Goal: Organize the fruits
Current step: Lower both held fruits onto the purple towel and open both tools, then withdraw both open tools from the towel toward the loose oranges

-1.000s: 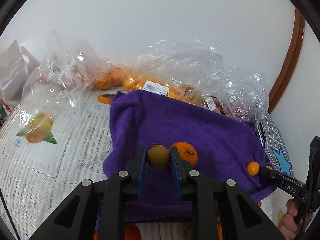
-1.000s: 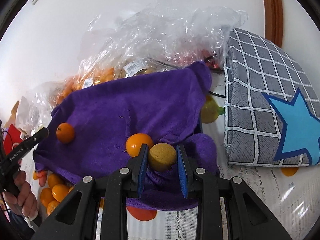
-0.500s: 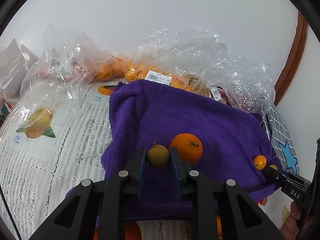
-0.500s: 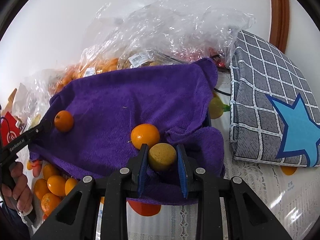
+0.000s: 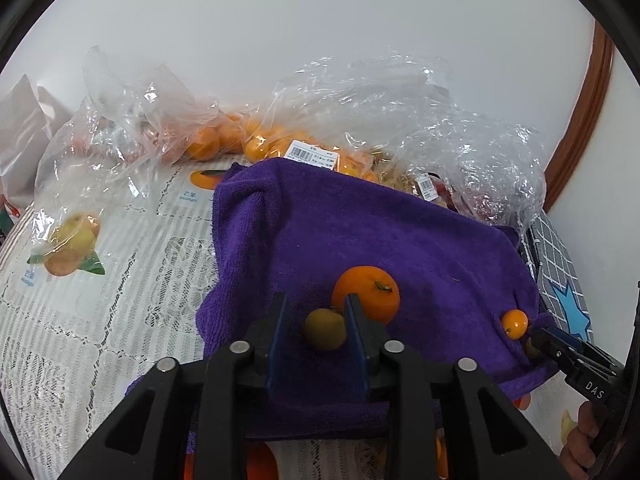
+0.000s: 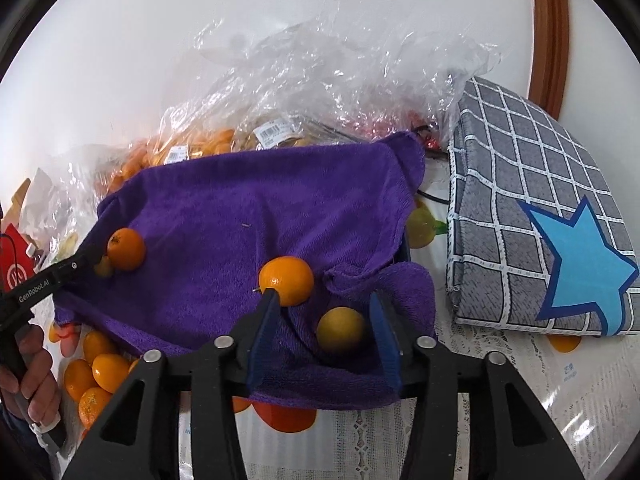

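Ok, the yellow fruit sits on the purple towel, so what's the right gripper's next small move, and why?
Probably draw the right gripper straight back. Its jaws are opening, clear of the yellow fruit, which rests on the purple towel beside an orange, so nothing is left to hold.

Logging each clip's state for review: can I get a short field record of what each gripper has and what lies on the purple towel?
left gripper: jaws opening, greenish fruit between them, resting on the towel
right gripper: jaws opening, yellow fruit between them, pads clear of it
purple towel: spread on the table, two oranges loose on it
behind towel: clear plastic bags, some holding oranges
beside towel: checked cushion with blue star
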### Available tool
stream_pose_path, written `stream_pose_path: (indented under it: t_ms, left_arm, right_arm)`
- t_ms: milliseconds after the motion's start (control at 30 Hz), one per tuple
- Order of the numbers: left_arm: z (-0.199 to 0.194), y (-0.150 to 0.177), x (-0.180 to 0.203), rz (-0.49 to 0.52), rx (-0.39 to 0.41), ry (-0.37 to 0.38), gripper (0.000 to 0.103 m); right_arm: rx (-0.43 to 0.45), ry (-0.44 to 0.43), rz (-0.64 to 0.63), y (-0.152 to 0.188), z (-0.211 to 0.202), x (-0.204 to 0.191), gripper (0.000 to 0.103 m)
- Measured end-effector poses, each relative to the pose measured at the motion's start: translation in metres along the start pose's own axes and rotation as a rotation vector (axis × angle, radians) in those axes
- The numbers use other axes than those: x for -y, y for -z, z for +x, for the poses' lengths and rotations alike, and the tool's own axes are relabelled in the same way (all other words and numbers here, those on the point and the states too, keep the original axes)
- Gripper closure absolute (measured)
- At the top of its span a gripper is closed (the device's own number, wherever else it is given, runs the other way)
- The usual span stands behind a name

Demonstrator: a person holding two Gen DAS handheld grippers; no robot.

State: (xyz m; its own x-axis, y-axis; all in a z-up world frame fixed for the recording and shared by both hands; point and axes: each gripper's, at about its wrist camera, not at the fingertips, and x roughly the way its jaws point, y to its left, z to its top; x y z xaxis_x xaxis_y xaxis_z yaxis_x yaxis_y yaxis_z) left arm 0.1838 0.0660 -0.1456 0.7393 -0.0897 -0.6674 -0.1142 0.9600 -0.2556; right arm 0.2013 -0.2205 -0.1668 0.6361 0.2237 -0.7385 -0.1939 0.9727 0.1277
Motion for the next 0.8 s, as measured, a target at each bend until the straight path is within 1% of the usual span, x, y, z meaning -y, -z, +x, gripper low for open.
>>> stream_pose_path:
  t_ms: [67, 133, 367, 500, 633, 700, 800]
  left_arm:
    - [0.000, 0.000, 0.002, 0.009, -0.001, 0.001, 0.070]
    - [0.000, 0.000, 0.002, 0.010, 0.000, 0.006, 0.069]
    - [-0.001, -0.001, 0.002, 0.004, 0.007, 0.013, 0.068]
    - [-0.005, 0.000, 0.001, -0.005, 0.016, 0.017, 0.067]
    - [-0.007, -0.001, 0.000, -0.015, 0.025, 0.028, 0.063]
    - [-0.009, 0.000, 0.000, -0.016, 0.029, 0.033, 0.062]
    - [-0.013, 0.000, 0.001, -0.013, 0.039, 0.041, 0.059]
  right_arm:
    - [0.011, 0.009, -0.005, 0.000, -0.002, -0.001, 0.054]
    - [0.026, 0.021, -0.015, 0.001, -0.005, -0.003, 0.054]
    - [0.054, 0.013, -0.017, 0.002, -0.013, -0.008, 0.054]
    - [0.096, 0.030, -0.006, 0.003, -0.020, -0.010, 0.054]
    - [0.113, 0.057, -0.016, 0.002, -0.026, -0.013, 0.054]
    - [0.107, 0.050, -0.013, 0.003, -0.028, -0.015, 0.054]
    - [0.089, 0.012, -0.011, 0.006, -0.032, -0.020, 0.054]
